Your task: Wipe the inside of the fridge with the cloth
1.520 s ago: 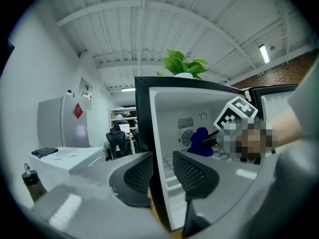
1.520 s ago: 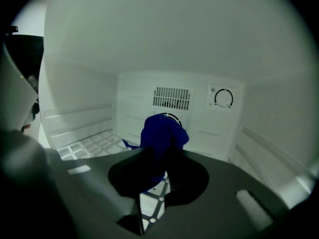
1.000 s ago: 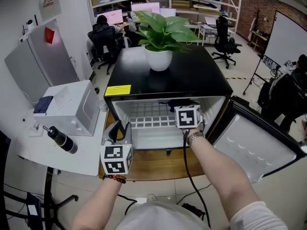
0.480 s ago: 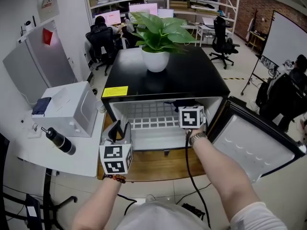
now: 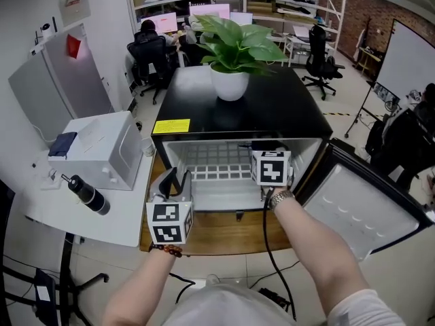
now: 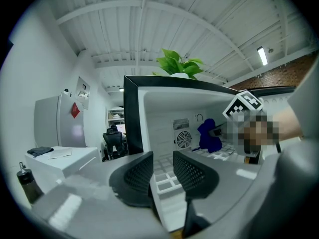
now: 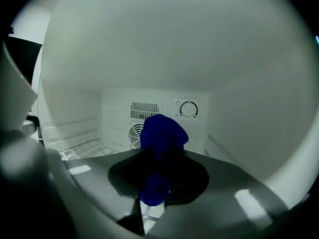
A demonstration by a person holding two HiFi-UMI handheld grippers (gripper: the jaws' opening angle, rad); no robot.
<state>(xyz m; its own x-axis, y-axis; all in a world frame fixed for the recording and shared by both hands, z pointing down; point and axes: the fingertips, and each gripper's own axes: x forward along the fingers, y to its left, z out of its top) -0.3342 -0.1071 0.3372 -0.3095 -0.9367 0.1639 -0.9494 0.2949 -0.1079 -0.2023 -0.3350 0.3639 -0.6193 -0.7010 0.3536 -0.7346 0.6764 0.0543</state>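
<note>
— Where to find the cloth (image 7: 160,131)?
— Deep inside the fridge (image 5: 272,114). Centre of the right gripper view, bunched up in dark blue in front of the back wall's fan grille (image 7: 135,132) and round dial (image 7: 189,109). Also visible right of centre in the left gripper view.
— Held by what?
— Pinched in the right gripper (image 7: 158,169). Jaws closed nearly together on the fabric, one lump standing above them, a smaller one hanging below.
— And from the head view?
— Only that gripper's marker cube (image 5: 270,167) showing, at the right of the fridge's opening, above the wire shelf (image 5: 214,160). Jaws and cloth hidden behind it.
— Left gripper (image 6: 163,171)?
— Lower centre of its own view, at the opening's left front edge. Nowhere near the cloth. Jaws partly apart, with the fridge's white edge running down into the gap. Impossible to say whether pressed on it.
— Door (image 5: 360,212)?
— Swung wide open, toward the lower right of the head view.
— On top of the fridge?
— A potted plant (image 5: 230,83) near the back, a yellow label (image 5: 171,126) at the front left corner.
</note>
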